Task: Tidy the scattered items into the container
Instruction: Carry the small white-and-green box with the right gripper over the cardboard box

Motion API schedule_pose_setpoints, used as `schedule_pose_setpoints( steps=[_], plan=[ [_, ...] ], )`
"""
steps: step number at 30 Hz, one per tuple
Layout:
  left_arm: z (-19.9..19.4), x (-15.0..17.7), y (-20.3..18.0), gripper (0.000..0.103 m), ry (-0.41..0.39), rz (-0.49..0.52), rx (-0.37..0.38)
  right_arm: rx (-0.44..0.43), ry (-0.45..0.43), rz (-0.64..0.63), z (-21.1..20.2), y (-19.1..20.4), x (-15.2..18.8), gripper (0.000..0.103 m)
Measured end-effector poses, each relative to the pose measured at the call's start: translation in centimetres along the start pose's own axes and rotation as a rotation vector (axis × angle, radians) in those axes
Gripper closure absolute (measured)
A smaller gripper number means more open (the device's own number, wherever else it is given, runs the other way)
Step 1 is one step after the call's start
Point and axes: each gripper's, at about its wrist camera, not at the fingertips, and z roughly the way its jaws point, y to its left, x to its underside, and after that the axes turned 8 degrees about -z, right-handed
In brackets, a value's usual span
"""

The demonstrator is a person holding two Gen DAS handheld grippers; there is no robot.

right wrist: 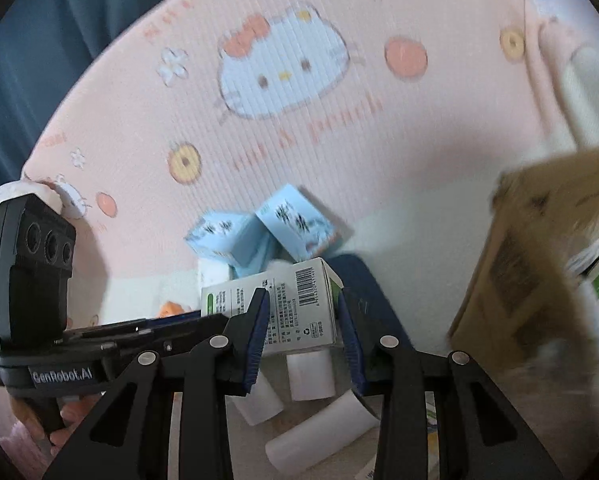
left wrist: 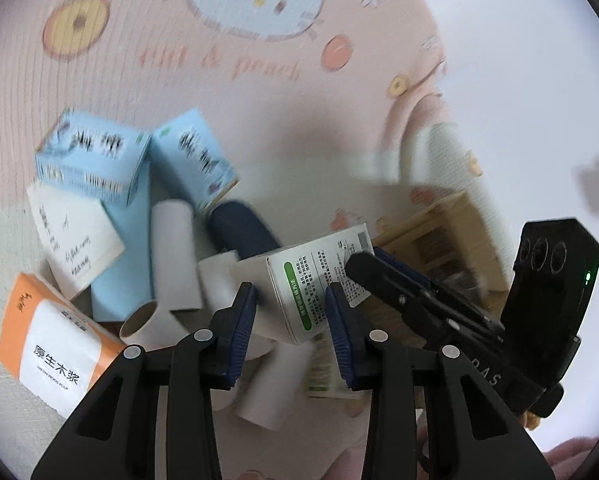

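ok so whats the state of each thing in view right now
white carton with green label: held off the surface by both grippers
left gripper: shut on the carton's end
right gripper: shut on the carton's other end
two light blue boxes: tipped, leaning together
white paper rolls: lying on their sides
orange tissue pack: lying flat
brown cardboard box: open, some items inside
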Motion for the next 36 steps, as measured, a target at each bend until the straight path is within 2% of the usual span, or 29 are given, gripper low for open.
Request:
schedule_pose_setpoints(
  steps=[7,13,18,25,28,36],
  plan=[
    [-4.5,-0.2,-6.6,0.063,-0.13,0.135,0.027,0.026,-0.15,-0.02,-7.5,0.4,-1.5,0.07],
    [-5.0,-0.5,-12.0,0.063,-0.147,0.224,0.066,0.103,-0.211,-0.042,-12.7,-1.2,-2.1,0.07],
    [-2.0,-1.0,-16.2,0.063,-0.072,0.24,0.126,0.174,-0.218,0.002,-15.9,-5.2,-2.3,0.07],
    [3.7,0.3,-22.7,0.063,0.044,0.364,0.122,0.238,-0.18,0.086,-18.7,-12.2,-2.0,0.07],
    [6.3,1.2,-25.2,0.063,0.094,0.393,0.104,0.242,-0.13,0.126,-19.0,-15.3,-1.9,0.07],
    [14.9,1.2,-29.4,0.063,0.274,0.342,0.05,0.211,0.056,0.273,-17.2,-24.2,-2.4,0.07]
  ],
)
